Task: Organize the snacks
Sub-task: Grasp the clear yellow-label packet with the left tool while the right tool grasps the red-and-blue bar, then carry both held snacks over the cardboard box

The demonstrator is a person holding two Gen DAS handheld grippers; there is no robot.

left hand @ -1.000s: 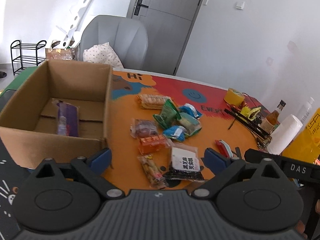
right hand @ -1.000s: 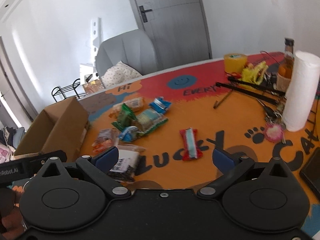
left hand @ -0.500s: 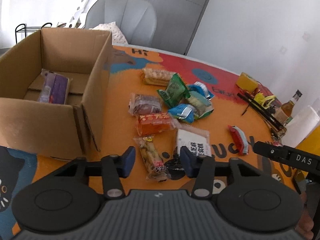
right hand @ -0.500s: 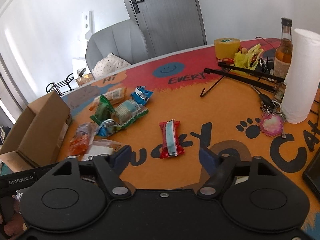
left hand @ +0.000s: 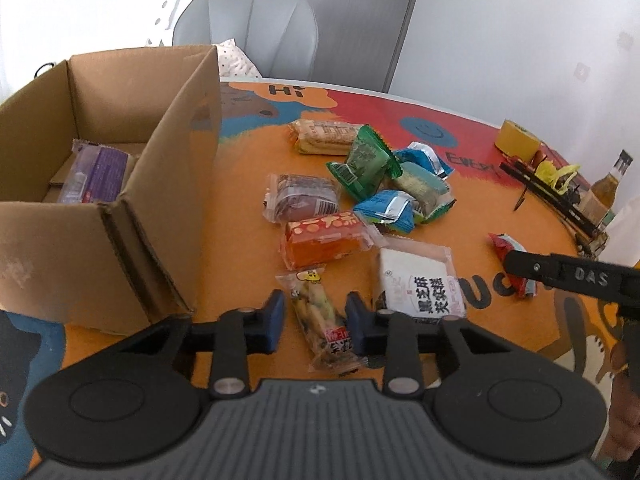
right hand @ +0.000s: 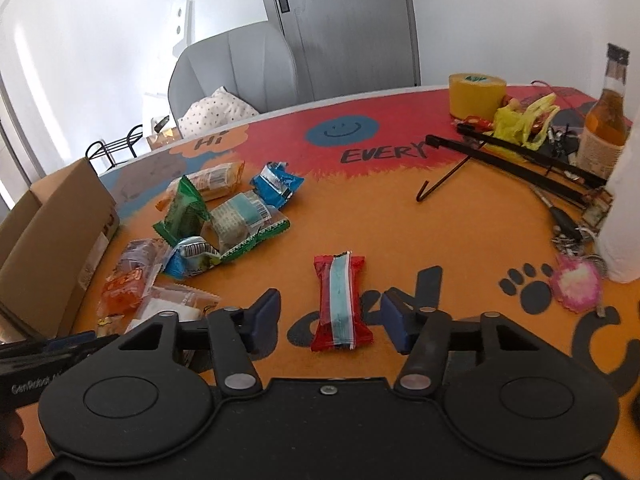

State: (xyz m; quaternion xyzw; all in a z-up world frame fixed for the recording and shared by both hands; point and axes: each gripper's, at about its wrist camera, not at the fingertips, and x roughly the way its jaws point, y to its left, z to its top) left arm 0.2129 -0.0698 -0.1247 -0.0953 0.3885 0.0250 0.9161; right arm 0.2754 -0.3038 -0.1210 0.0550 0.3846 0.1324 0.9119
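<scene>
A colourful printed desk [left hand: 240, 216] carries a scatter of wrapped snacks. An open cardboard box [left hand: 120, 208] stands at the desk's left edge and holds one purple packet [left hand: 94, 176], so it looks to be where the snacks get sorted.

The left gripper [left hand: 316, 322] is lowered over a clear packet of yellowish snacks [left hand: 320, 316] lying just in front of the box's near corner. Its jaws are closing with the packet between them; the right pad seems to touch the wrapper, while a sliver of desk shows by the left pad, so no firm clamp yet.

The right gripper [right hand: 328, 320] is lowered over a red bar with a pale blue stripe [right hand: 340, 300], which lies alone near the front edge, well apart from the pile. Its jaws are closing too, with clear gaps on both sides of the bar. Both grippers straddle their packets across the narrow width, probably the easier way to pinch them.

A white packet with black lettering [left hand: 420, 284] is partly hidden behind the left gripper. The near ends of both target packets disappear under the gripper bodies. Most wrapper print is too small to read. A paper roll [right hand: 624, 208] is cut off at the right edge.
</scene>
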